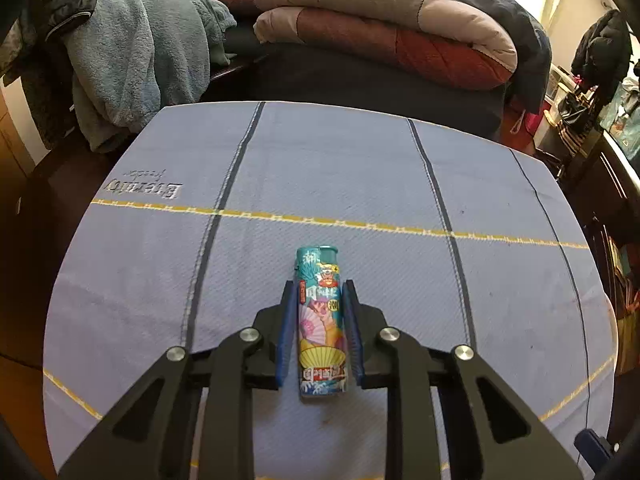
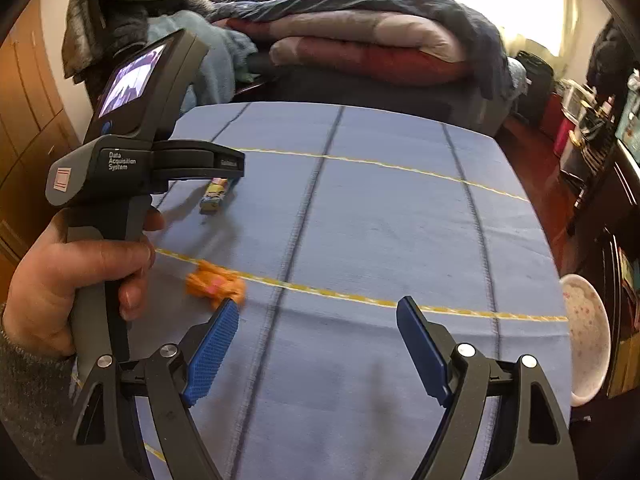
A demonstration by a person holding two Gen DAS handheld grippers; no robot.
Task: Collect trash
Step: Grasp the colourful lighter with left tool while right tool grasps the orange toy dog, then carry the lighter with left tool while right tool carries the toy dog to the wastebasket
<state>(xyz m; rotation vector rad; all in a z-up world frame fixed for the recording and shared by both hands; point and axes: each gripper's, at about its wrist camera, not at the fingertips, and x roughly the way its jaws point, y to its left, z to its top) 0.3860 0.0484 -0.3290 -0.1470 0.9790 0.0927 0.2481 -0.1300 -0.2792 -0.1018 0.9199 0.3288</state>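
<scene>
Two grippers working: left gripper is clasping lighter mid-desk; right gripper is hanging released. Next, lifting toward bowl.

table, blue cloth | lighter | orange wrapper | bowl at edge

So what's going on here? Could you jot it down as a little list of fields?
surface: blue cloth with dark and yellow stripes
left gripper: fingers on either side of a colourful lighter lying on the cloth; contact unclear
right gripper: open, holding nothing
other trash: crumpled orange wrapper on the cloth, ahead and left of the right gripper
at right edge: pale speckled bowl
behind: folded quilt
</scene>
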